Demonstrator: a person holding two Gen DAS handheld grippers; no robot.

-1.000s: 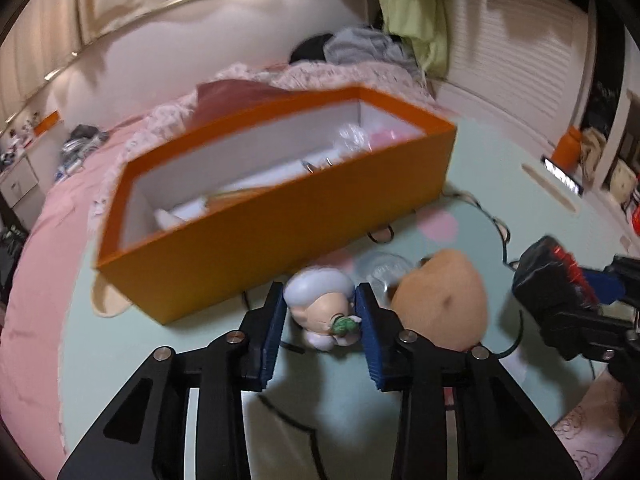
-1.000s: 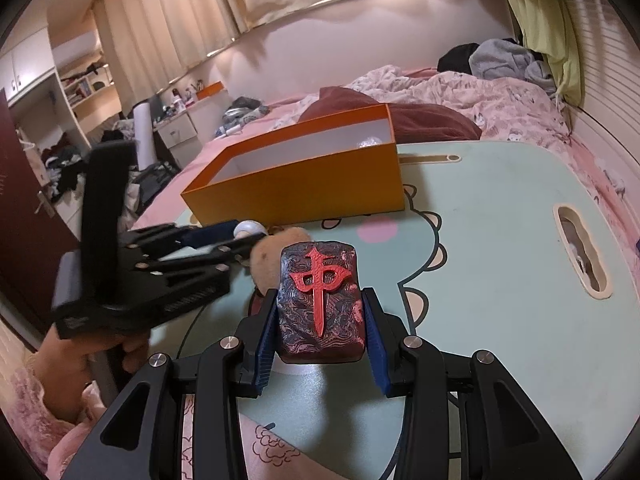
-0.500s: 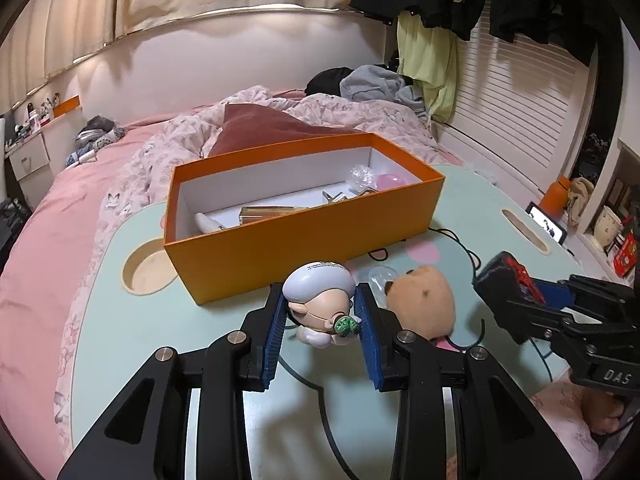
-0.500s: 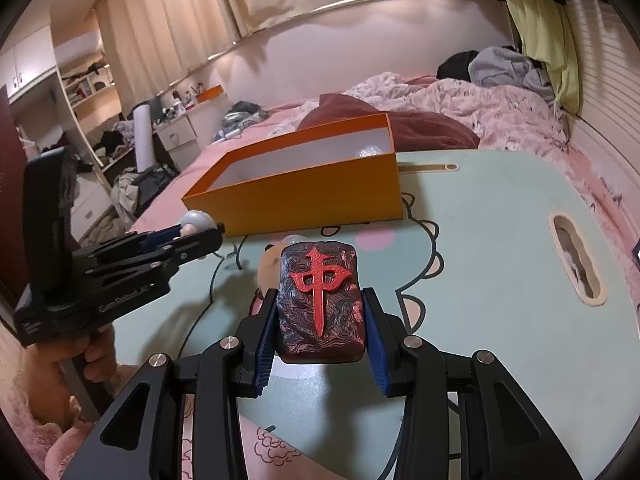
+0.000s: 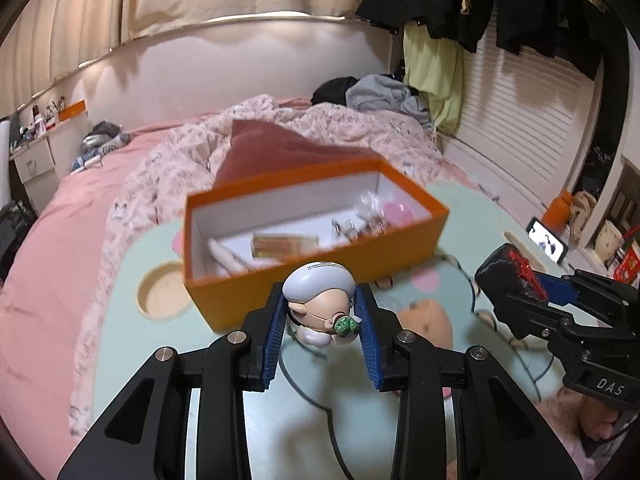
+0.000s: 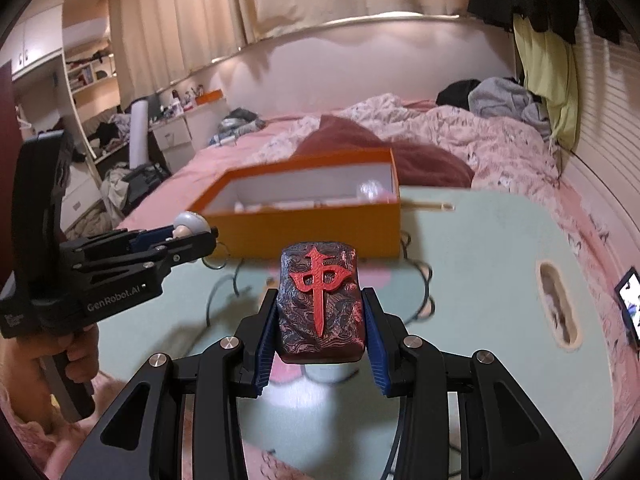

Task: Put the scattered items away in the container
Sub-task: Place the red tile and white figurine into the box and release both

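Observation:
My left gripper (image 5: pixel 322 322) is shut on a small baby figurine (image 5: pixel 320 300) with a white cap and green pacifier, held above the table just in front of the orange box (image 5: pixel 320 276). The box (image 6: pixel 312 228) is open and holds several small items. My right gripper (image 6: pixel 320 320) is shut on a dark mahjong tile block (image 6: pixel 320 304) with a red character, held above the table, short of the box. The left gripper also shows in the right wrist view (image 6: pixel 188 236), and the right gripper in the left wrist view (image 5: pixel 516 276).
A tan plush ball (image 5: pixel 426 320) lies on the mint-green table (image 6: pixel 500 264) beside black cables (image 5: pixel 312 392). A phone (image 5: pixel 548 240) stands at the table's right edge. A round cup hole (image 5: pixel 160 300) is left of the box. The bed (image 5: pixel 100 184) lies behind.
Both grippers have risen with their loads. The left gripper has lifted the figurine off the table, and the box now sits lower and farther in its view.

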